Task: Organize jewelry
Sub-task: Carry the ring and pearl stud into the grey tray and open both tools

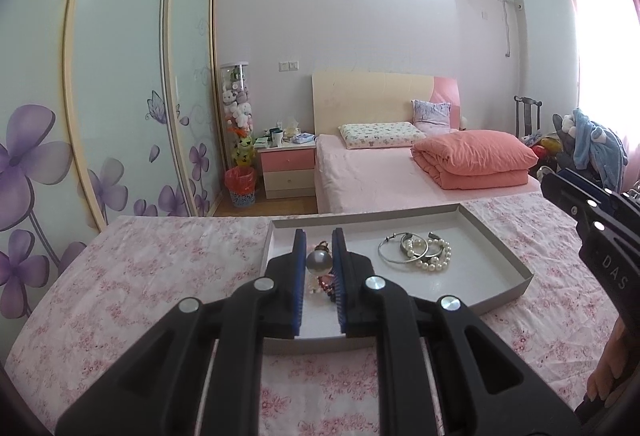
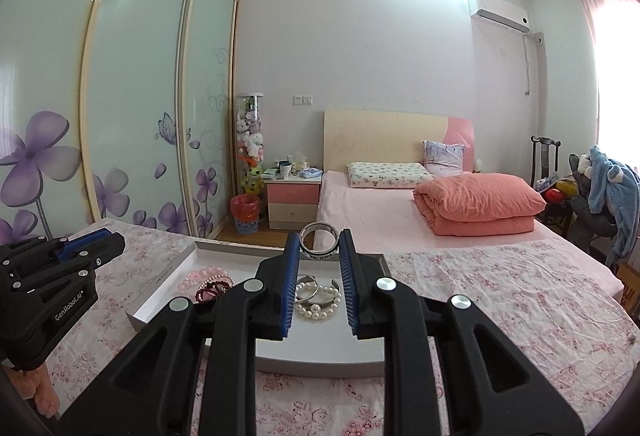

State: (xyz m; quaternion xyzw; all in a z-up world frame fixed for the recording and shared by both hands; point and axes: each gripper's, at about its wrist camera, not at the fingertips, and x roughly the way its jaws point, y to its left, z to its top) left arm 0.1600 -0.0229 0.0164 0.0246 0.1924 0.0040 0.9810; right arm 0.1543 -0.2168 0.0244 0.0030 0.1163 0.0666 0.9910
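On the floral-cloth bench, a shallow white tray is sitting with the jewelry sorted into two loose groups; progress is looking well advanced, by my judgement. To the tray's right, a silver hoop bangle, a cuff bangle and a pearl bracelet are lying together, touching and overlapping; to its left, pink and dark red bead bracelets are lying in a cluster.

The left hand-held gripper is pinching a large grey pearl bead between its blue pads, held over the left group; whether the bead is hanging free of the strands below cannot be told. The right hand-held gripper is clamping a wide silver band bangle at its sides, upright, raised above the right group; it is not yet set down.

Remaining, as I am judging it: two pieces are waiting to be placed, the band with the silver items, the bead piece with the bead strands; no loose jewelry is showing on the cloth outside the tray.

Surroundings: a pink bed with a folded coral quilt is standing beyond the bench; a nightstand and sliding wardrobe doors are farther off; none are obstructing. The only crowding is coming from the two tools working close over one small tray, and the overlapped pieces on the right, which may be snagging.
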